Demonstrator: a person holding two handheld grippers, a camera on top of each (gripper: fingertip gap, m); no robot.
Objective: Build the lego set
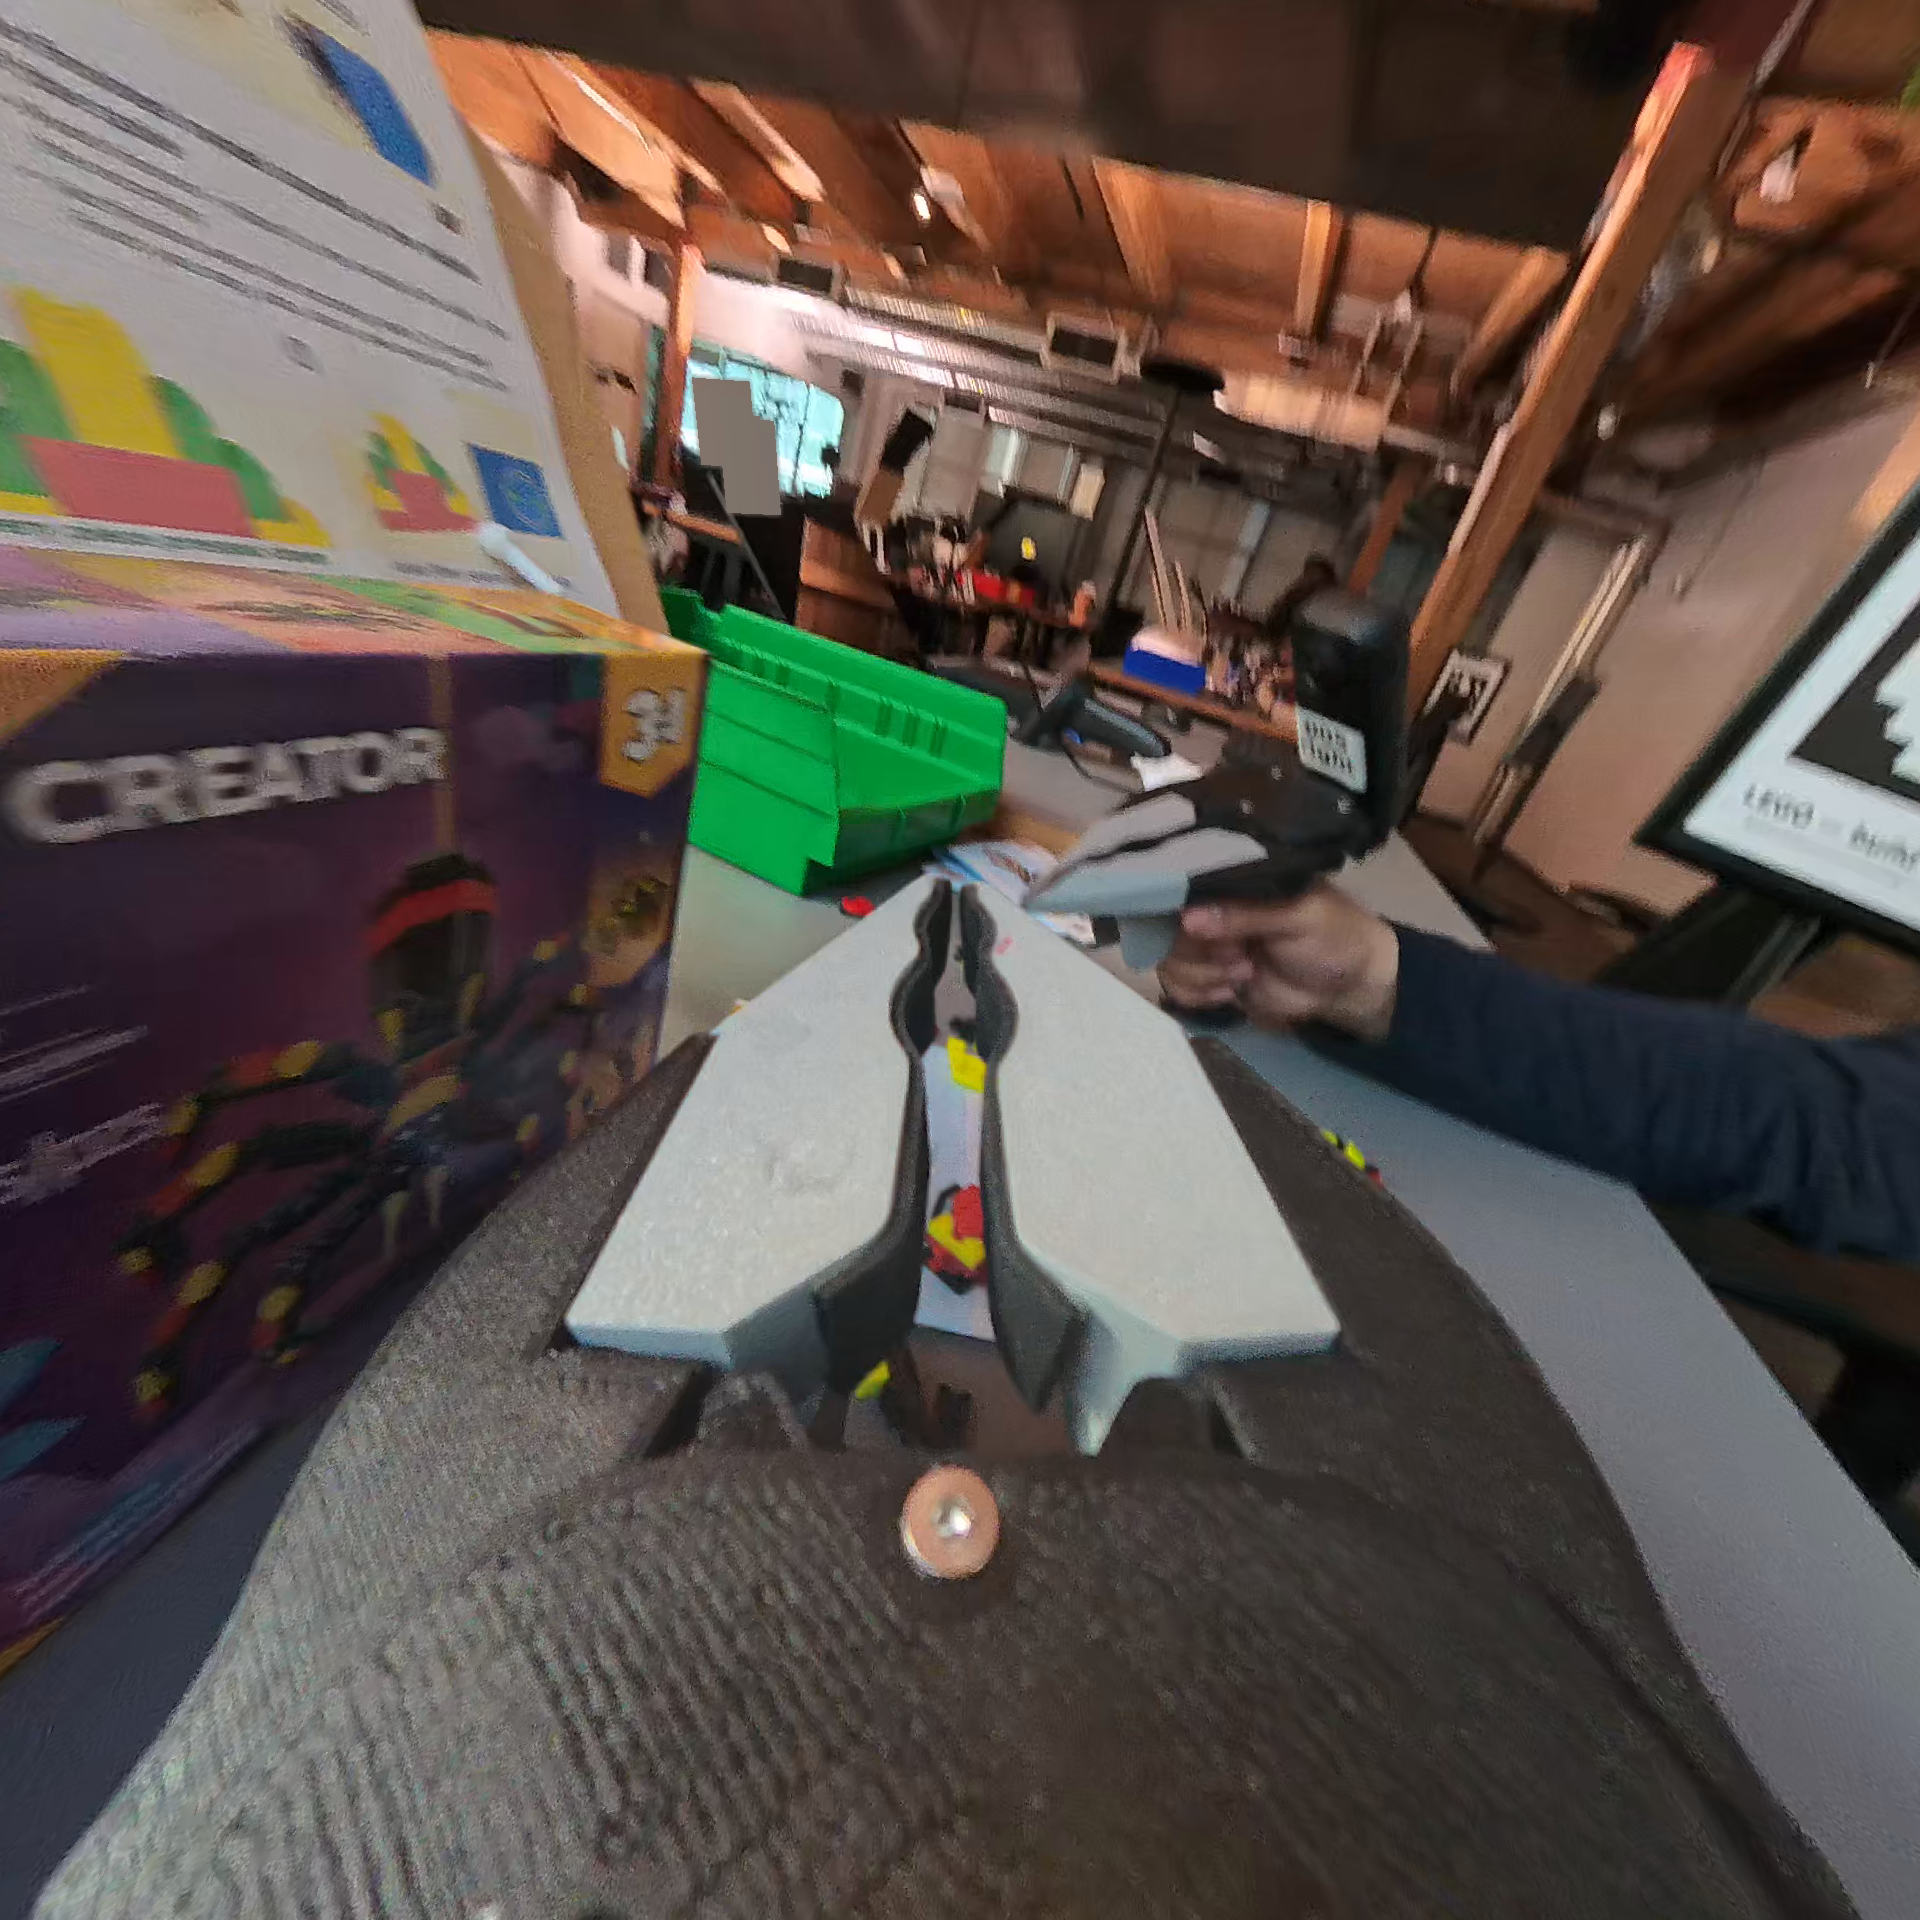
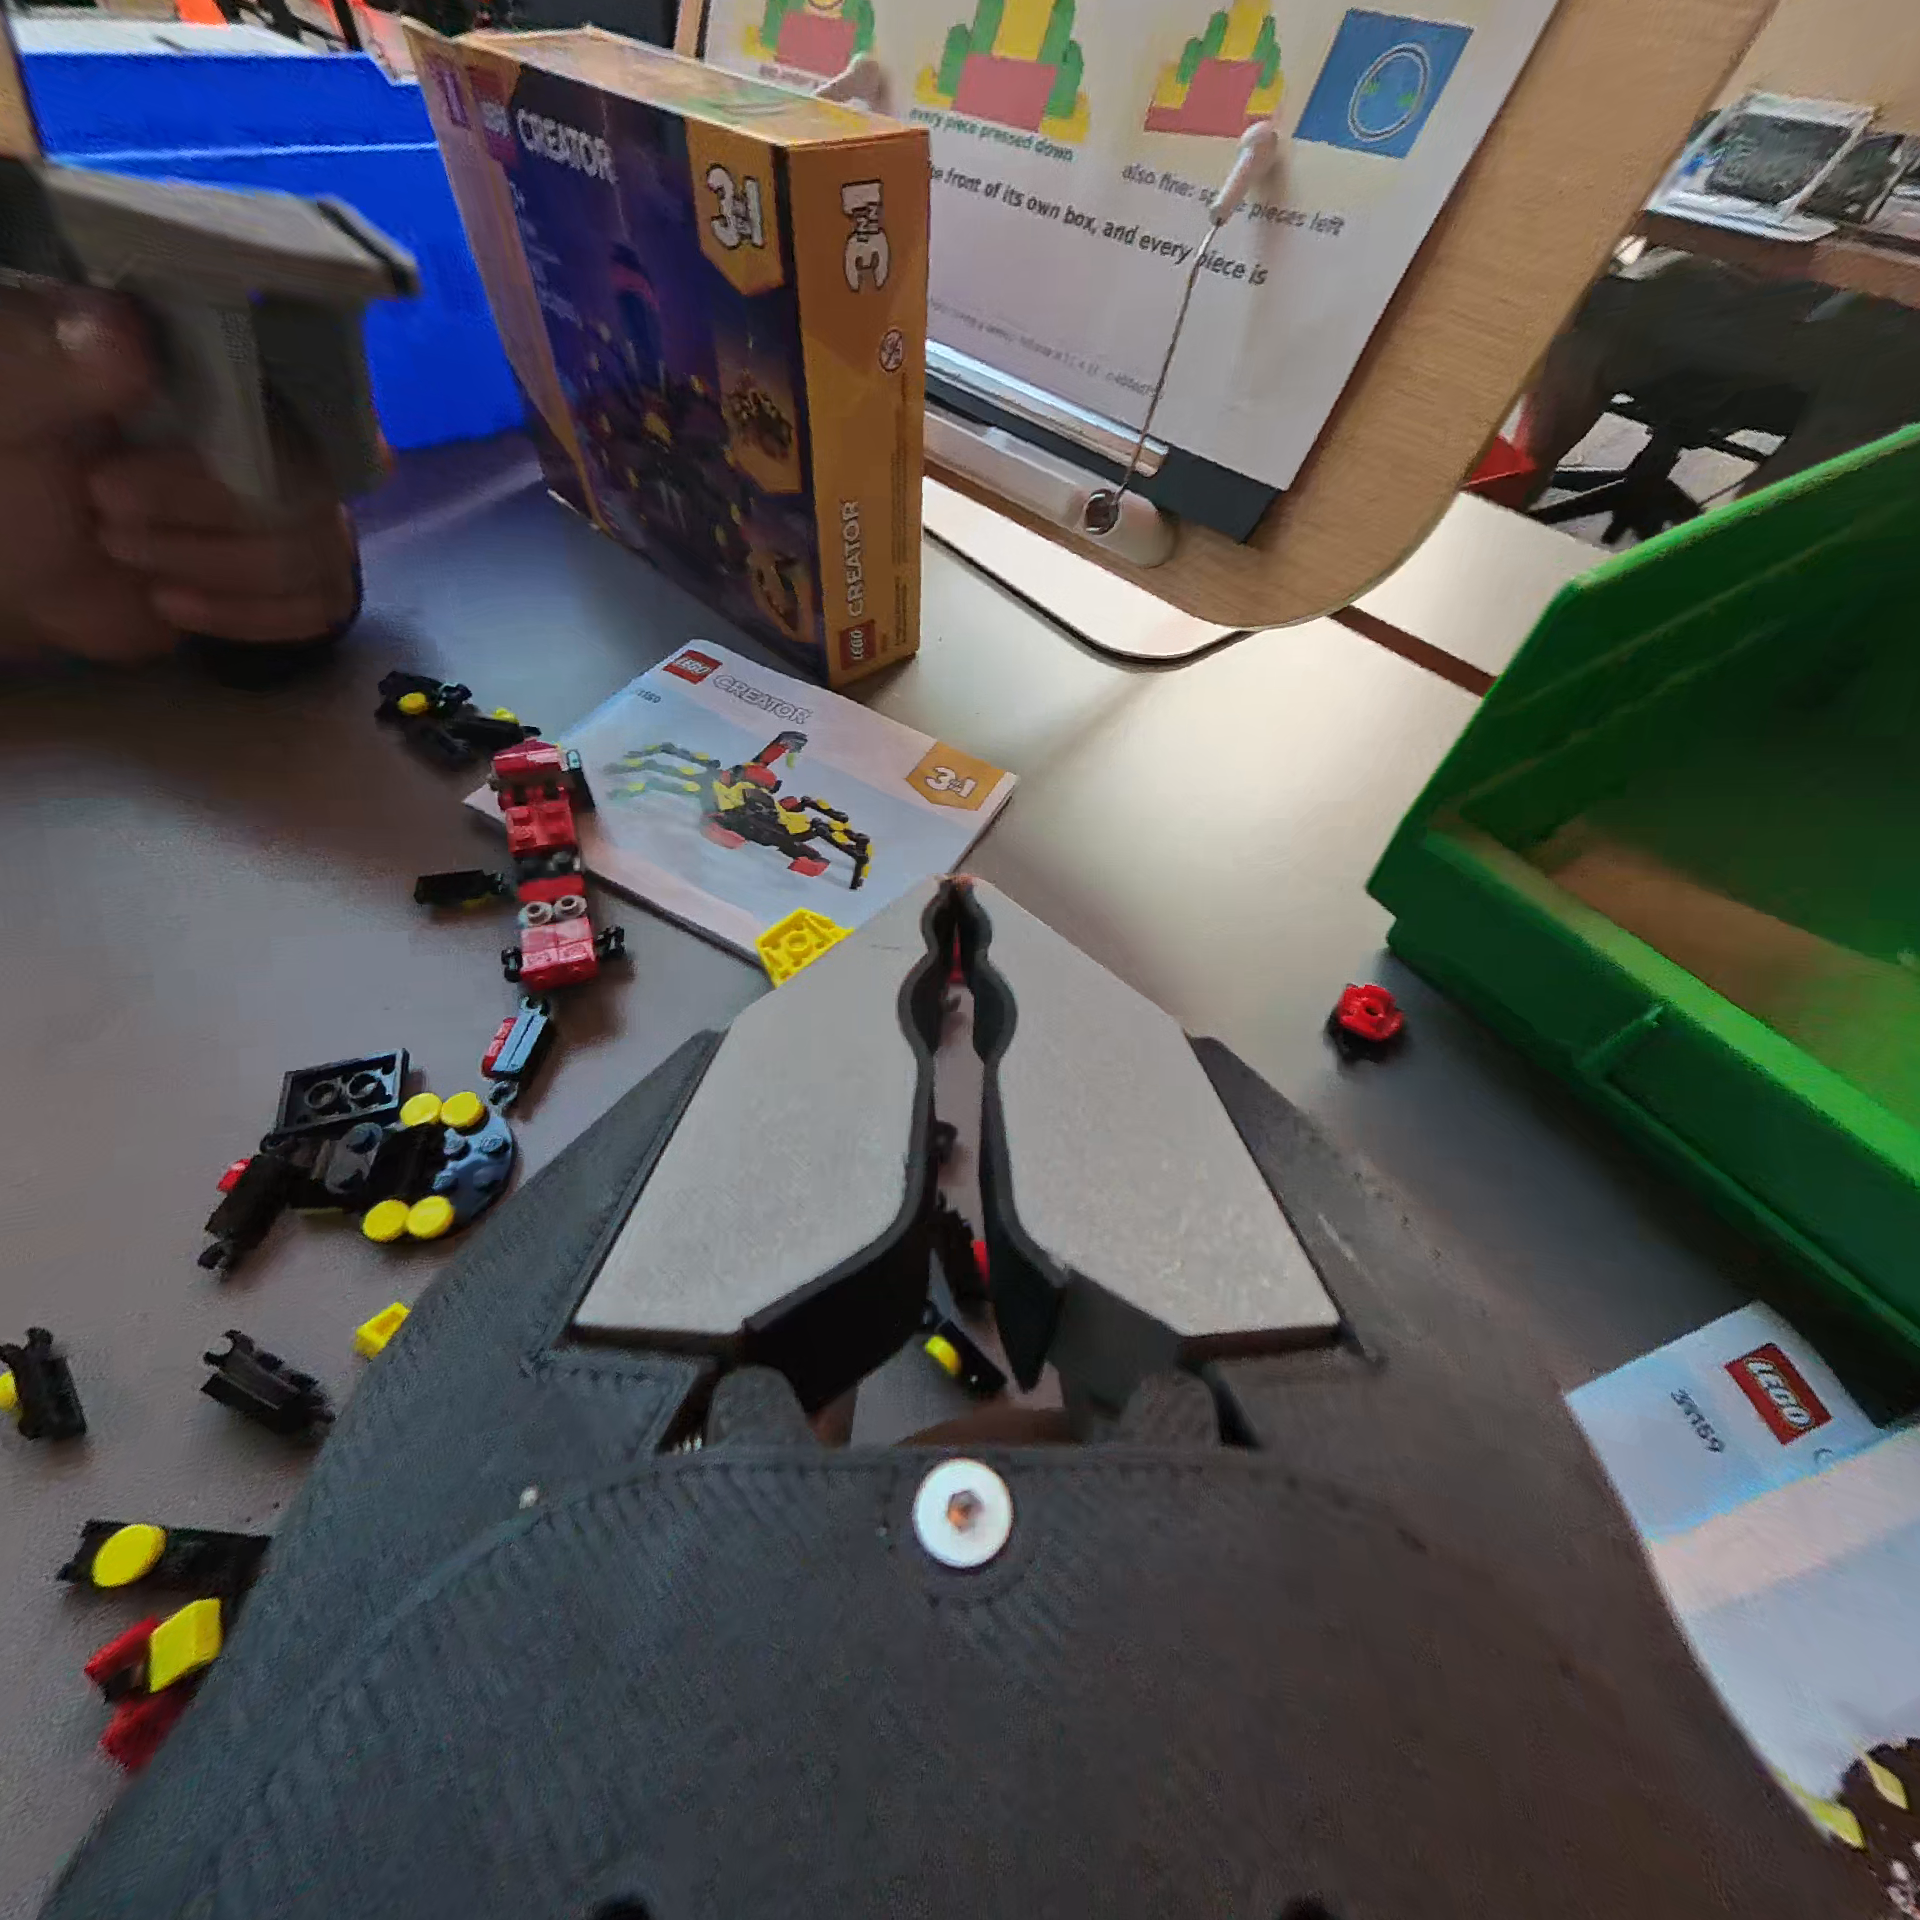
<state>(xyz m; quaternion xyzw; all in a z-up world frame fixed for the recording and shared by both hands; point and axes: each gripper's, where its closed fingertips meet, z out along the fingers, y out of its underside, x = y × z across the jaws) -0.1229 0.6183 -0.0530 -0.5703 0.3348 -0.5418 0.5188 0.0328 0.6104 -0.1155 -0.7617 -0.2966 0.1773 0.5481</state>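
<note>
Both grippers are hovering over a grey table (image 2: 1195,727). The right gripper (image 2: 954,891) is showing its jaws pressed together at the tips; whether a piece is pinched there cannot be told. The left gripper (image 1: 954,902) is nearly closed, gripping nothing visible. Loose red, black and yellow lego pieces (image 2: 540,842) are lying at nine o'clock of the right gripper, an instruction booklet (image 2: 748,800) at eleven, the set's box (image 2: 675,343) beyond it, and a green bin (image 2: 1683,831) at two.
</note>
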